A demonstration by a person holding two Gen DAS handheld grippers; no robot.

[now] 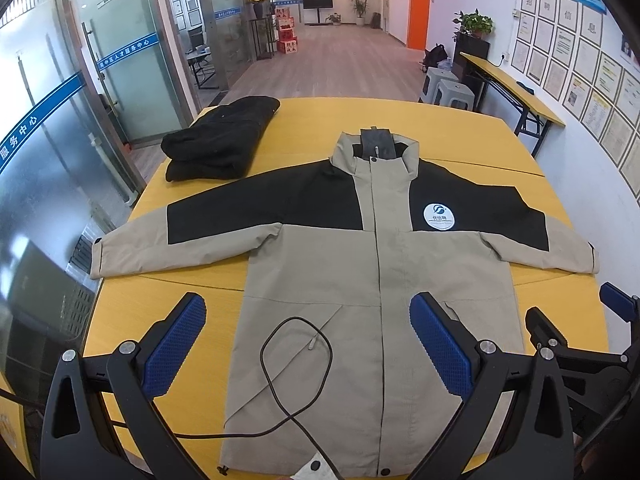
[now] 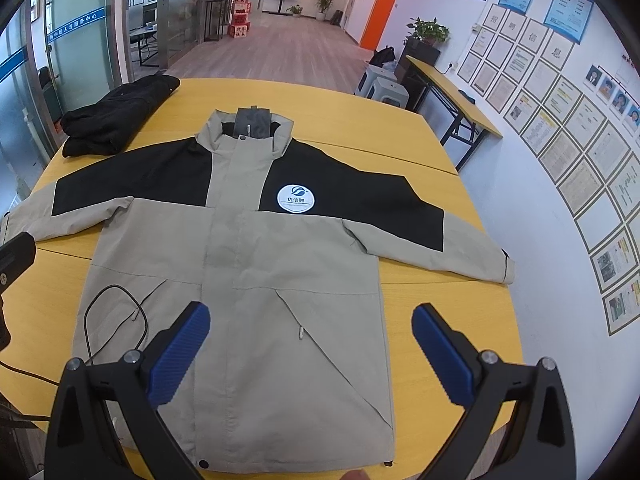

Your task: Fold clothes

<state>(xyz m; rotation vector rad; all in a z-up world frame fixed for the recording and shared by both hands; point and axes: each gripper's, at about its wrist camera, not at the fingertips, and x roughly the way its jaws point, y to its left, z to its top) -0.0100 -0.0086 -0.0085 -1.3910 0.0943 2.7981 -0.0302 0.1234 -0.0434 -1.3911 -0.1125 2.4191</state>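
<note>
A beige and black jacket [image 1: 340, 264] lies flat and face up on the yellow table [image 1: 320, 120], zipped, both sleeves spread out to the sides. It also shows in the right wrist view [image 2: 256, 248]. My left gripper [image 1: 308, 340] is open and empty, above the jacket's lower left front. My right gripper [image 2: 310, 344] is open and empty, above the lower right front. A folded black garment [image 1: 220, 140] sits at the table's far left; it also shows in the right wrist view [image 2: 120, 112].
A thin black cable [image 1: 296, 360] loops over the jacket's lower left front. The right gripper's body [image 1: 580, 344] shows at the left wrist view's right edge. Stools [image 2: 384, 84] and a narrow side table [image 2: 452, 92] stand beyond the table by the right wall.
</note>
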